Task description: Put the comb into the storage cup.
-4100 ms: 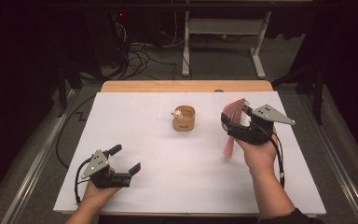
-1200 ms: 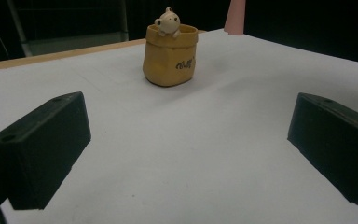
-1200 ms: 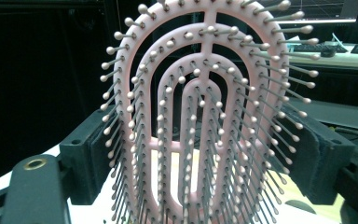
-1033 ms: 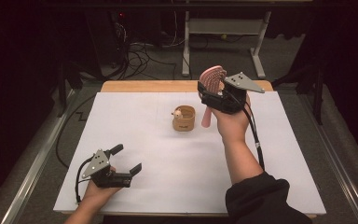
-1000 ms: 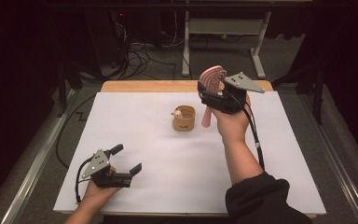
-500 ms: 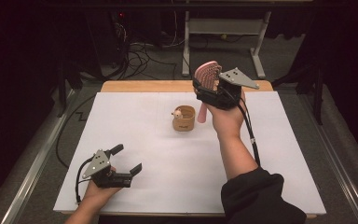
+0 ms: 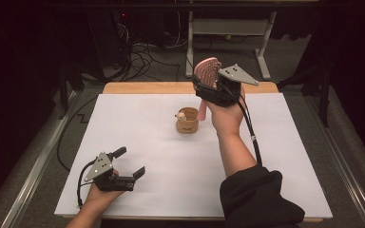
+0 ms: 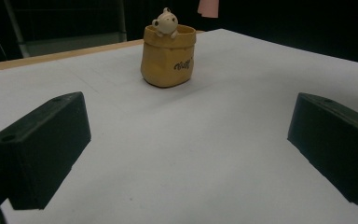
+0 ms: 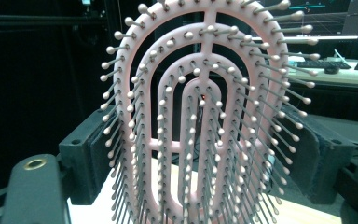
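Hairbrush (image 7: pixel 207 72): pink, vented oval head with ball-tipped bristles; held upright in the air above the far middle of the table, head up, handle down.
Long axis: near vertical; handle end (image 7: pixel 202 110) hangs just beside and slightly above the holder's rim, to its right in the high view.
Holder (image 7: pixel 187 121): small tan sack-shaped cup with a pale figure perched on its rim; stands upright on the white table cover (image 7: pixel 138 118), mouth up, near the middle of the far half.
Key relation: handle tip lies a little right of and behind the cup's mouth; judged next move a short shift leftward, then straight down, axis kept upright.
Right gripper (image 7: pixel 214 88): clamped on the hairbrush across the lower sides of its head; in the right gripper view both black pads (image 9: pixel 93 151) press the pink frame (image 9: pixel 200 116) from either side.
Right hand pose: forearm stretched forward from the near edge, wrist cocked up, gripper raised well above the table.
Left gripper (image 7: pixel 128 161): jaws wide apart, nothing between them; resting low at the near left of the table.
Left gripper outlook: aimed across the cover toward the holder (image 8: pixel 167 56), well apart from it.
Nearer hand: right, by far.
Risk, judged: handle catching the rim or the figure and tipping the light cup.
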`<state>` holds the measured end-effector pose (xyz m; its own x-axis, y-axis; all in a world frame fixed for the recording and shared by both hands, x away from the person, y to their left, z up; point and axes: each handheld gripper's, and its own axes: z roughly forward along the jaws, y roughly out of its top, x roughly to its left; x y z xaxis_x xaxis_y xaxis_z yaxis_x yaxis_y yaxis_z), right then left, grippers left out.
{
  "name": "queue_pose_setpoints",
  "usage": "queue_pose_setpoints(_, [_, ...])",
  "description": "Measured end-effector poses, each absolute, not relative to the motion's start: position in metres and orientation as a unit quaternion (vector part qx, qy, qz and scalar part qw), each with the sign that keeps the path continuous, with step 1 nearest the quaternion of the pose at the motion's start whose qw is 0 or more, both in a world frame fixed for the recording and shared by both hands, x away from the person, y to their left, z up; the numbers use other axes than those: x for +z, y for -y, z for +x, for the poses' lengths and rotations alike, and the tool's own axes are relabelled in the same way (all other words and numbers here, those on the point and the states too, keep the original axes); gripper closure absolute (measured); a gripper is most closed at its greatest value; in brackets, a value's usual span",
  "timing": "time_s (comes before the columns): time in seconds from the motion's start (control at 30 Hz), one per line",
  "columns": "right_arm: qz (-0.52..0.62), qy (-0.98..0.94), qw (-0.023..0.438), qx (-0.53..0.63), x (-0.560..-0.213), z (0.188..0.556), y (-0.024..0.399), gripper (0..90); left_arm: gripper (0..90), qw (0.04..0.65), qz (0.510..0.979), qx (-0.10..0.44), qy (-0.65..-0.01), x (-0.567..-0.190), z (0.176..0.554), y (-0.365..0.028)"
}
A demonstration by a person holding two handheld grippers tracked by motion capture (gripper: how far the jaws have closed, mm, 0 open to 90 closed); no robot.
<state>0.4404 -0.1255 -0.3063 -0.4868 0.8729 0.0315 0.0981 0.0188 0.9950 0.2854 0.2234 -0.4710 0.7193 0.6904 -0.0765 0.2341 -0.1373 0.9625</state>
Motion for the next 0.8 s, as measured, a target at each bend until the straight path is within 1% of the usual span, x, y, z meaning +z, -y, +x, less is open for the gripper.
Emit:
queue_pose_setpoints(0.43, [0.383,-0.629,0.334,0.588,-0.308,0.449,0.116,20.2,0.0,0.574,0.729,0.197,-0.318,-0.471,0.284,-0.224])
queue_pose_setpoints(0.8, [0.397,-0.623,0.316,0.595,-0.313,0.463,0.109,20.2,0.0,0.579,0.725,0.194,-0.318,-0.471,0.285,-0.225])
